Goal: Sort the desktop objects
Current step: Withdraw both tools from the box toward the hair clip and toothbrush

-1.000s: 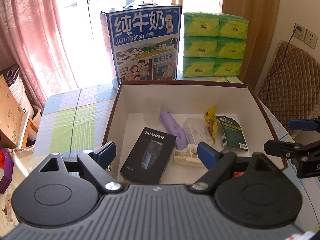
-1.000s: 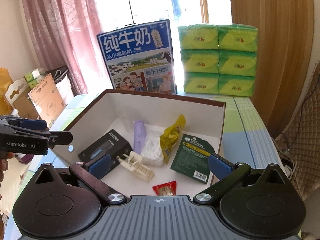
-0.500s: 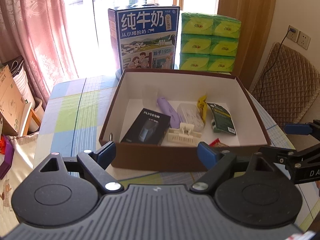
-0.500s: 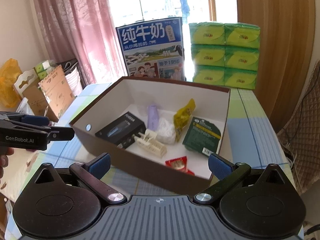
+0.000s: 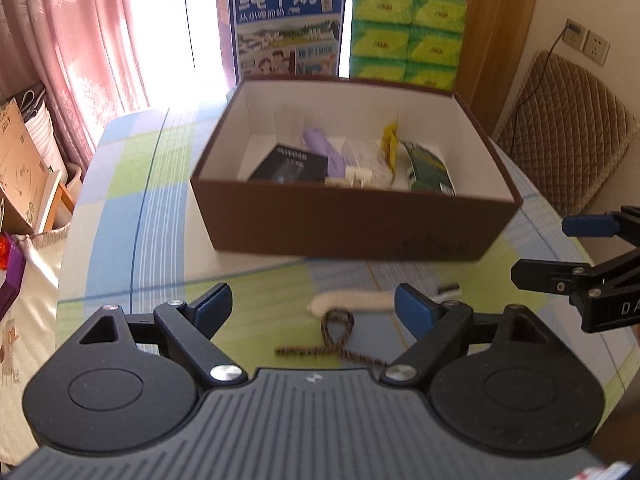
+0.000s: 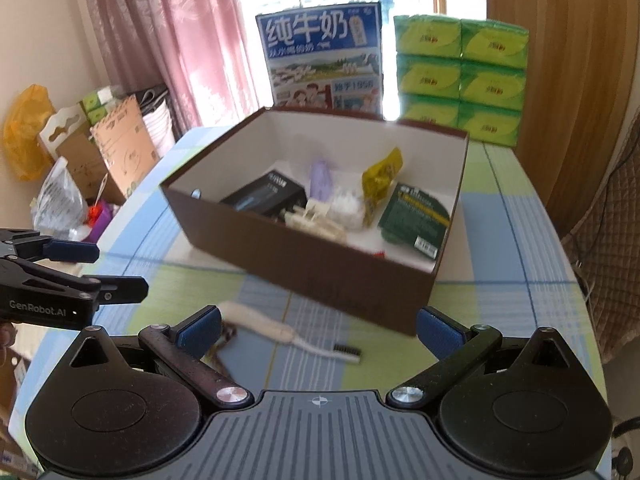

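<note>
A brown box (image 5: 352, 220) (image 6: 312, 264) with a white inside stands on the table and holds a black shaver carton (image 5: 288, 164), a purple tube (image 5: 320, 148), a yellow packet (image 6: 380, 176), a green packet (image 6: 416, 216) and white plastic items. In front of it lie a white-handled brush (image 5: 352, 302) (image 6: 276, 328) and a brown braided cord (image 5: 336, 340). My left gripper (image 5: 314, 308) is open above the brush and cord, empty. My right gripper (image 6: 318, 328) is open and empty, back from the box's front wall.
A blue milk carton (image 5: 284, 24) and stacked green tissue packs (image 5: 404, 40) stand behind the box. Pink curtains and cardboard clutter (image 6: 100, 148) fill the left. A quilted chair (image 5: 568, 136) is at the right. The checked tablecloth (image 5: 132, 208) lies bare left of the box.
Both grippers have pulled back from above the box toward the table's near side. The brush and cord on the cloth have come into view. Both stay open.
</note>
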The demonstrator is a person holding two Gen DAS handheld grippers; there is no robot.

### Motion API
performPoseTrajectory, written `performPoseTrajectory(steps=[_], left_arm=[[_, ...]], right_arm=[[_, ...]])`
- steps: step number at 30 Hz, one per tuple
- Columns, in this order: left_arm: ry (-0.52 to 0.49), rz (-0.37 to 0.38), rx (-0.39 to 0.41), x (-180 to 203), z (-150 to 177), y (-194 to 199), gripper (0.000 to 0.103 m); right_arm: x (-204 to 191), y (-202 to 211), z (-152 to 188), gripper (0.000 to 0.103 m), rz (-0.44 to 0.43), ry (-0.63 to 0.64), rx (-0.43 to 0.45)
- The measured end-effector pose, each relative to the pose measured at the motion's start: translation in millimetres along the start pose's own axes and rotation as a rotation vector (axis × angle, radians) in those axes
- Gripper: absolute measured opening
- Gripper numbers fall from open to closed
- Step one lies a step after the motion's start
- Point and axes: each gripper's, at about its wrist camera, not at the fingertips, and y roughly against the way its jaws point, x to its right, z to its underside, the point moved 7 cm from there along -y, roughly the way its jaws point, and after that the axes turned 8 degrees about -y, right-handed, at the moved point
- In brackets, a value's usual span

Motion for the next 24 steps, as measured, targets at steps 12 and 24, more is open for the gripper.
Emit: performPoseTrajectory(steps=[12,24], left_arm=[[-0.006,0.026,-0.063,12.7,32.9,-0.6,0.086],[0.003,0.028,-0.132,18.4,65.9,-10.7,0.086]], right_arm=[[-7.7,1.9,32.3,0.101,-0.012,0.011,-0.058],[-3.0,-13.3,74.0,0.101,0.013,-0.011,-0.151]])
